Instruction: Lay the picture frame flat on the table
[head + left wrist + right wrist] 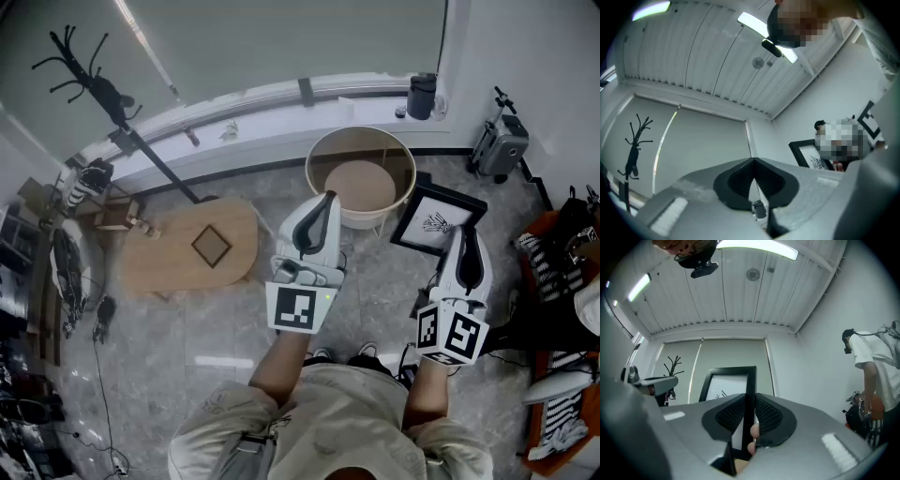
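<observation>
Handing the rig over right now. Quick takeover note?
Left claw: shut, empty, raised near the round table.
Right claw: shut on the picture frame, pinching one side edge.
Frame: in the air, just right of that table, on no surface.
Done: frame gripped. Left: lay it flat on the table, let go.

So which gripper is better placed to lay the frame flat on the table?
Right: the right gripper is shut on the picture frame by its edge, beside the round table; the left gripper is shut, holding nothing.
</observation>
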`<act>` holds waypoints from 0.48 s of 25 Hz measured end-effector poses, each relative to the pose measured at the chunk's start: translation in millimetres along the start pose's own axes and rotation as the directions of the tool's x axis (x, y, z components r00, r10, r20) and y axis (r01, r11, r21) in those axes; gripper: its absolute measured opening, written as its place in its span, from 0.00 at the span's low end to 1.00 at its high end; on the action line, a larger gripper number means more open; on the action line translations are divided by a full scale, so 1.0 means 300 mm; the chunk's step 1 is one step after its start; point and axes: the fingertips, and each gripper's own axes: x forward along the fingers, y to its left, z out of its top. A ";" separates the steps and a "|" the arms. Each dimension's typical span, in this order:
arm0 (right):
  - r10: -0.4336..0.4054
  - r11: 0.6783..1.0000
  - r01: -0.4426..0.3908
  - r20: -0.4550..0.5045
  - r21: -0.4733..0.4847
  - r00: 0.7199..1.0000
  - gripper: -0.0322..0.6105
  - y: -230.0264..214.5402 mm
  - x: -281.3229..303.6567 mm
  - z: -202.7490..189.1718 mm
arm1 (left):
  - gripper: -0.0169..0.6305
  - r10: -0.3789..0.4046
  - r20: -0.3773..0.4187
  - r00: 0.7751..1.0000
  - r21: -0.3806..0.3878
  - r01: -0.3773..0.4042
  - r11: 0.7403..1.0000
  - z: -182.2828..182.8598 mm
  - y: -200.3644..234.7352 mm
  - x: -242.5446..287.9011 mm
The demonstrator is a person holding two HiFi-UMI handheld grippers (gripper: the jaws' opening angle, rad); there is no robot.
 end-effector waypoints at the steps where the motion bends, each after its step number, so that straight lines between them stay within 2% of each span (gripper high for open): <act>1: 0.001 1.000 -0.001 0.000 0.004 1.000 0.16 0.027 -0.013 0.006 | 0.03 0.000 -0.013 1.000 0.003 0.001 1.000 0.002 0.016 -0.027; 8: 0.037 0.999 -0.037 -0.015 -0.015 0.999 0.16 0.226 -0.071 0.008 | 0.03 0.016 -0.009 1.000 -0.001 -0.016 1.000 0.040 0.140 -0.178; 12: 0.054 0.998 -0.055 -0.024 -0.030 0.998 0.16 0.293 -0.077 -0.005 | 0.03 0.031 -0.001 1.000 0.001 -0.031 1.000 0.056 0.189 -0.228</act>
